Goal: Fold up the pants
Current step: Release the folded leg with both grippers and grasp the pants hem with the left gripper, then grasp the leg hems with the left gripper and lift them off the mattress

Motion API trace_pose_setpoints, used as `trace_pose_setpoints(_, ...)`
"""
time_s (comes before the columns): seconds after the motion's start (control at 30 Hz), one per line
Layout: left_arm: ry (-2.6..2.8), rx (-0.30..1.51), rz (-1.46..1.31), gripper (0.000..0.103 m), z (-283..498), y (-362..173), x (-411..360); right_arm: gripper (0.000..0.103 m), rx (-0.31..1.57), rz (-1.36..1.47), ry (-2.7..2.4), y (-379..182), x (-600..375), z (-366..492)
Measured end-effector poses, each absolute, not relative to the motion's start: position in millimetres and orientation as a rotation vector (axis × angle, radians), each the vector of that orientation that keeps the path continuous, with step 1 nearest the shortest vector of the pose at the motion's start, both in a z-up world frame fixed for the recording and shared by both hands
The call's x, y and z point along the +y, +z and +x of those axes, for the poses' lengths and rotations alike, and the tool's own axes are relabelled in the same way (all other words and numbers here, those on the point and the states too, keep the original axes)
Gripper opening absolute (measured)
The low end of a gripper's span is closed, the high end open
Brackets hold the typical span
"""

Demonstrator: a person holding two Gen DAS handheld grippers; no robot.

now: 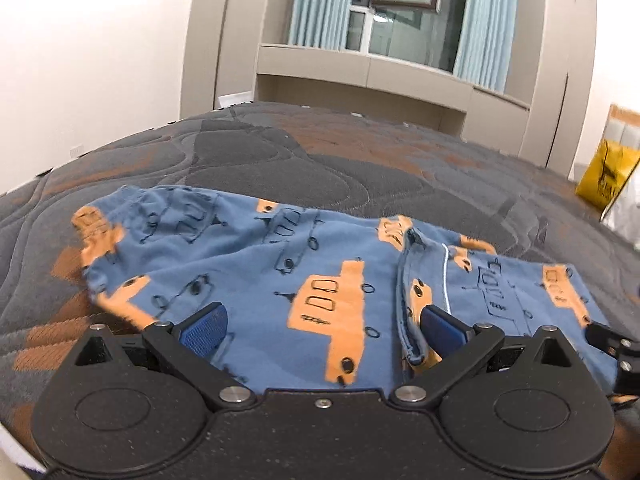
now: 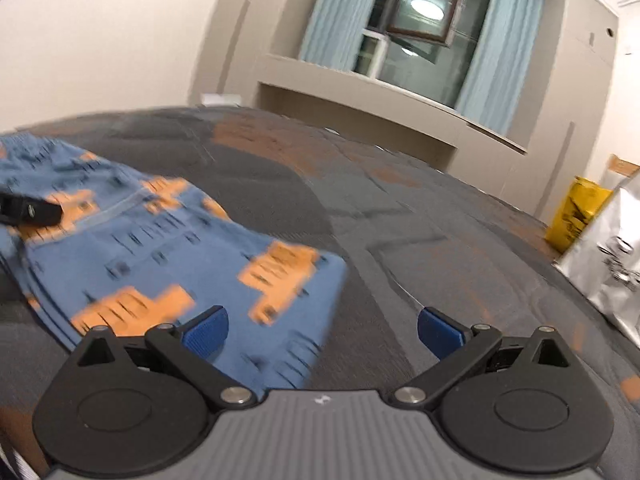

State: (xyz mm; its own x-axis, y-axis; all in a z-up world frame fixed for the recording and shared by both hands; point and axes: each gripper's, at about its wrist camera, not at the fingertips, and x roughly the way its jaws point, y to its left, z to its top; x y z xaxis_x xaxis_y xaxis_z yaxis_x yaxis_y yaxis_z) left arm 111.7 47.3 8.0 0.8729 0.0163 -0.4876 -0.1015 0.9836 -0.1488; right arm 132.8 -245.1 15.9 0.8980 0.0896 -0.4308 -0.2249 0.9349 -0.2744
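Note:
Blue pants point(image 1: 256, 264) printed with orange trucks lie spread on the dark quilted bed point(image 1: 320, 152). A folded edge with a white line runs down their middle right. My left gripper point(image 1: 324, 330) is open low over the near part of the pants, holding nothing. In the right wrist view the pants point(image 2: 160, 248) lie at the left, blurred by motion. My right gripper point(image 2: 322, 330) is open over the pants' right edge, its left pad above the cloth, its right pad above bare bed. The other gripper's black tip point(image 2: 30, 210) shows at far left on the pants.
The bed point(image 2: 400, 216) stretches wide behind and to the right of the pants. A yellow bag point(image 1: 606, 172) stands past the bed's right edge. A silvery bag point(image 2: 612, 252) lies at the right edge. A beige window bench and curtains stand behind.

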Motion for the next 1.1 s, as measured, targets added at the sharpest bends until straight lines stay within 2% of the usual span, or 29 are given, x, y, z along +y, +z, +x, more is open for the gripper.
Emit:
trace_pose_setpoints(0.2, 0.188, 0.393, -0.306, 0.102, 79, 19, 100, 0.103, 0.474, -0.366, 0.34, 31, -212, 195)
trace_pose_setpoints(0.37, 0.36, 0.406, -0.376, 0.102, 66, 11, 152, 0.103, 0.557, -0.443, 0.34, 22, -171, 253)
trace_pose_setpoints(0.63, 0.225, 0.315, -0.51, 0.102, 70, 9, 192, 0.103, 0.427, -0.444, 0.67, 77, -103, 271)
trace_pose_setpoints(0.87, 0.137, 0.295, -0.522, 0.102, 73, 4, 202, 0.101, 0.663, -0.382, 1.217, 59, 11, 334)
trace_pose_setpoints(1.0, 0.12, 0.291, -0.542, 0.102, 76, 2, 216, 0.082, 0.781, -0.438, 1.317, 41, 56, 348)
trace_pose_setpoints(1.07, 0.107, 0.288, -0.552, 0.102, 82, 1, 222, 0.065, 0.791, -0.437, 1.338, 35, 61, 349)
trace_pose_setpoints(1.1, 0.098, 0.288, -0.557, 0.102, 85, 1, 225, 0.043, 0.79, -0.411, 1.37, 34, 60, 348)
